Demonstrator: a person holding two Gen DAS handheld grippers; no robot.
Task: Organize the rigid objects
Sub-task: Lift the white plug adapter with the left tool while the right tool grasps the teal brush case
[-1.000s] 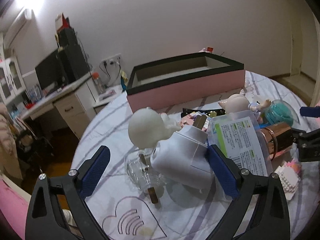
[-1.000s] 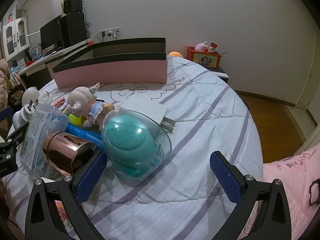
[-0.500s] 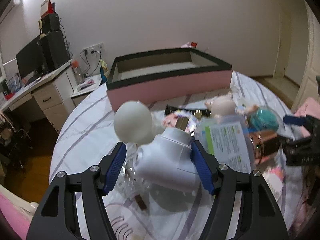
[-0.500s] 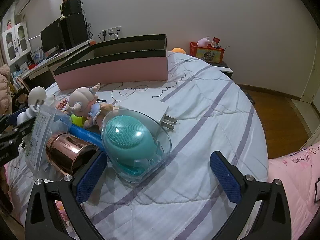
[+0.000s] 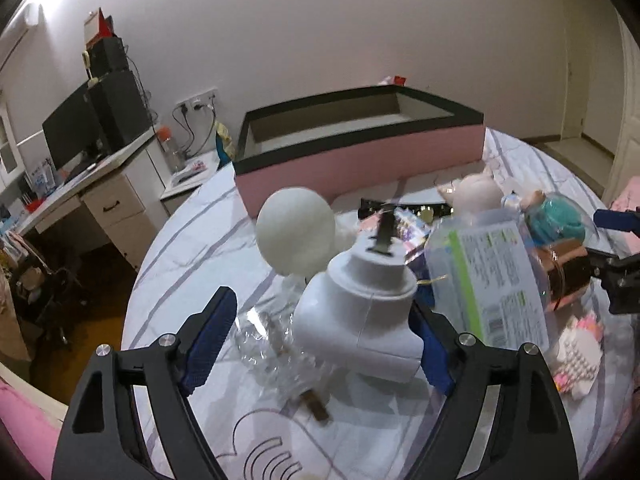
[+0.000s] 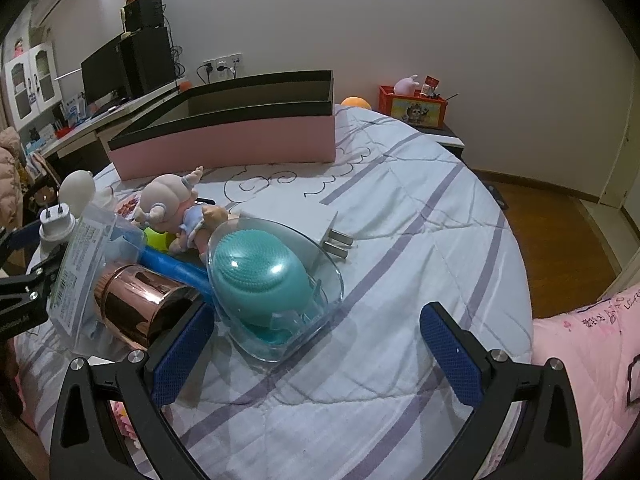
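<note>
Right between the blue pads of the left gripper [image 5: 322,336] sits a white plug adapter [image 5: 360,320], its round neck and metal prongs pointing away from the tool. The right pad lies against the adapter's side, while the left pad stands clear of it with a gap; the jaws are opening, so the adapter is not clamped. Under and just left of the adapter lies a crumpled clear plastic wrapper [image 5: 276,344] with a brown stick poking out toward the tool. Just beyond the adapter is a white round-headed figure [image 5: 296,236]. To the right of the tool's right finger lies a clear packet with a green and white label [image 5: 492,280]; its print is too small and blurred to read. Farther ahead, across the striped bedspread [image 5: 192,248], stands the open pink box with a dark rim [image 5: 360,164].

The right gripper [image 6: 316,356] hangs with its jaws spread wide and nothing between the pads. Just ahead of its left finger lies a teal brush in a clear shell [image 6: 264,280], and left of that finger a shiny copper cylinder [image 6: 136,304]. Beyond those are a doll in a blue dress [image 6: 176,208] and a white charger with metal prongs [image 6: 332,236]. Pink bedding [image 6: 580,344] to the right of the tool carries writing that cannot be made out.
</note>
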